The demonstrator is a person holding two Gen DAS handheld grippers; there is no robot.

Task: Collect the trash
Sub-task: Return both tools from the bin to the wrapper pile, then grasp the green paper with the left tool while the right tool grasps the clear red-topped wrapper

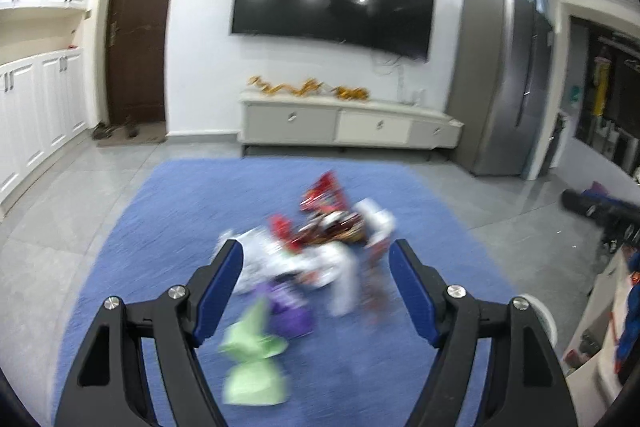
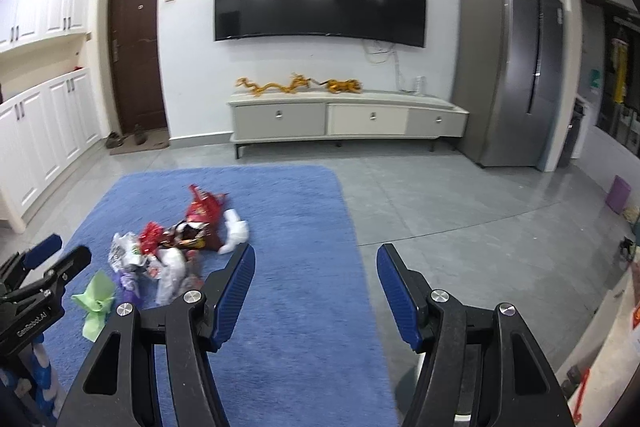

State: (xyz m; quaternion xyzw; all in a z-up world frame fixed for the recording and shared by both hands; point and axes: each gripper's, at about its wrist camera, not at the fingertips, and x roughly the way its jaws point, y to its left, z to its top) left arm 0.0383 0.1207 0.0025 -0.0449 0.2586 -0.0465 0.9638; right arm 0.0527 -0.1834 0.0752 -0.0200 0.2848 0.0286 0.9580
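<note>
1. Left gripper (image 1: 316, 255): black angular linkage arms, each with a triangular cut-out near the base.
2. Silver round screw heads sit at the arm joints, two per side.
3. Finger pads (image 1: 224, 291) are blue, long and flat.
4. Right gripper (image 2: 316, 259): same black frame and silver screws; its blue pads (image 2: 240, 287) show a fine ribbed texture.
5. Right wrist view: white lettering on the left gripper's black body, too small to read surely.
</note>
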